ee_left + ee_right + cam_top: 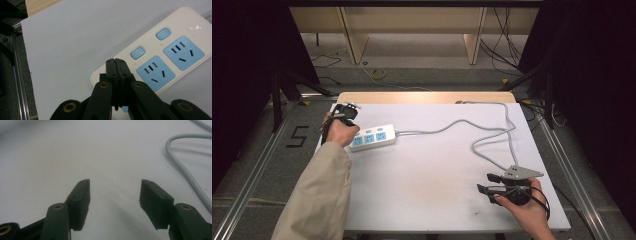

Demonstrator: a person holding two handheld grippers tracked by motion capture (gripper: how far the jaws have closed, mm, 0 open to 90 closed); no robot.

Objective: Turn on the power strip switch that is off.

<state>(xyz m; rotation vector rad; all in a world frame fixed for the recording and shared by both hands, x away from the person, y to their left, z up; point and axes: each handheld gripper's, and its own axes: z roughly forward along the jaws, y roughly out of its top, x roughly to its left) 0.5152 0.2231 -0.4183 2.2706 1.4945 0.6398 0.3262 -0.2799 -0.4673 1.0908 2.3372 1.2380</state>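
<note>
Left gripper [116, 61] pinched tight, nothing held, tips over near end of power strip [160, 57]; strip's long axis runs off to right toward cable [452, 126]. Right gripper [113, 195] spread wide, empty, well apart from strip.

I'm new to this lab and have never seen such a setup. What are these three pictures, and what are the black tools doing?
A person sits at a white table and holds a hand tool with two black jaws in each hand. The high view looks down from above. The other two pictures come from small cameras riding on the tools, looking along their jaws.

On the table lies a white power strip with blue sockets; its grey cable snakes across the table to its far edge.

The left gripper has its jaws shut together, with nothing between them, their tips over the near end of the strip. The right gripper has its jaws open and empty above bare table, beside a loop of cable.
</note>
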